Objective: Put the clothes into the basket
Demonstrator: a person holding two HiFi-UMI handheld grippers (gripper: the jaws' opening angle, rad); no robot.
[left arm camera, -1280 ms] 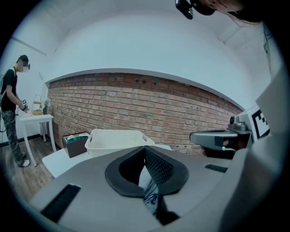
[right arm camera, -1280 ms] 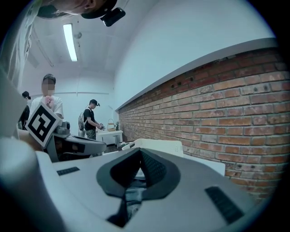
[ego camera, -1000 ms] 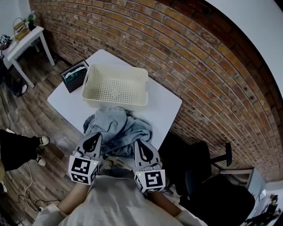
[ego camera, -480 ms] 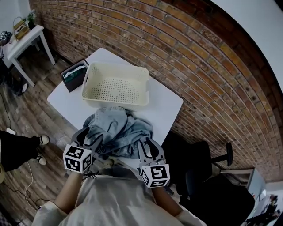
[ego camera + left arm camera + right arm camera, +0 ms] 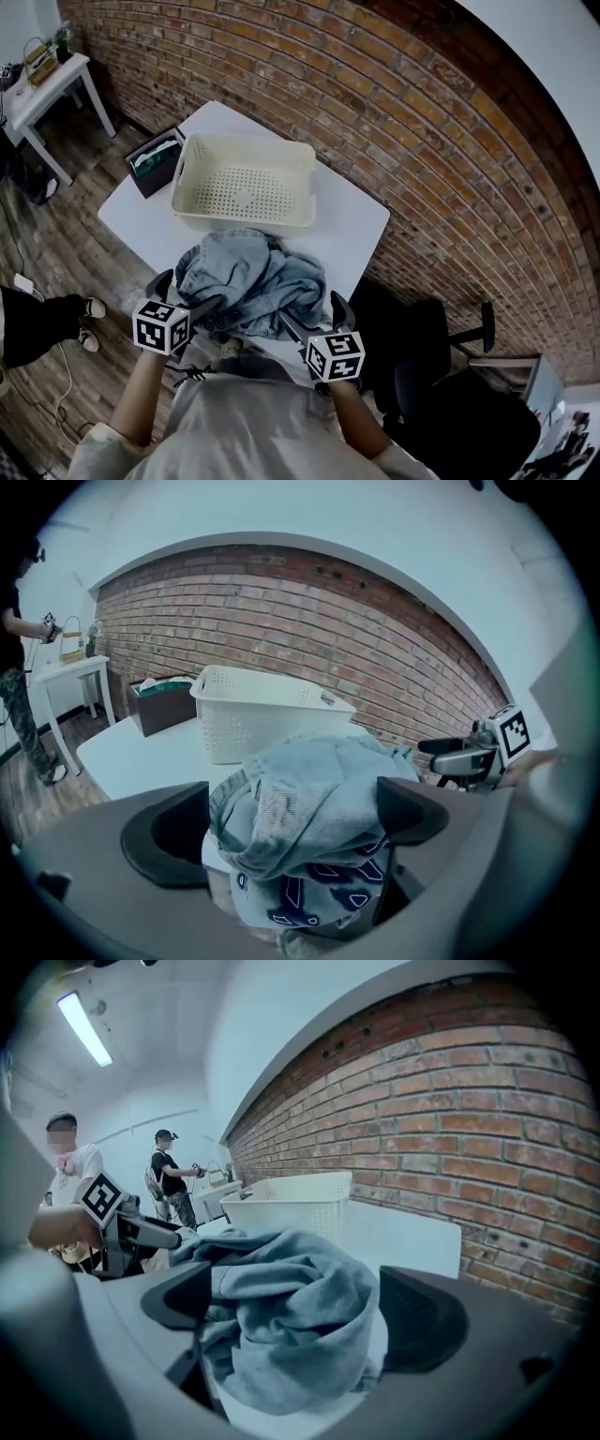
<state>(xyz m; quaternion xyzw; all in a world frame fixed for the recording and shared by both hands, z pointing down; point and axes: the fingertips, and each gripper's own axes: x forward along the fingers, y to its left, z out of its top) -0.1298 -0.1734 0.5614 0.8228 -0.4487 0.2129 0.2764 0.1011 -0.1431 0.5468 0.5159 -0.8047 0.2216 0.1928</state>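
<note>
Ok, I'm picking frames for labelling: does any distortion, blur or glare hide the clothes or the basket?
Head view: sharp, evenly lit, though the wide lens bows the brick wall; clothes and basket read clearly. Left gripper view: dark round border, bluish cast, clothes sharp. Right gripper view: same border, ceiling lamp bright but harmless.

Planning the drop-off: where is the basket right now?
In the head view, the cream perforated plastic basket stands on the white table, beyond the blue-grey clothes pile, a dark box at its left.

Clothes (image 5: 251,286) on table (image 5: 352,220) before basket (image 5: 302,187); box (image 5: 153,161) left.
</note>
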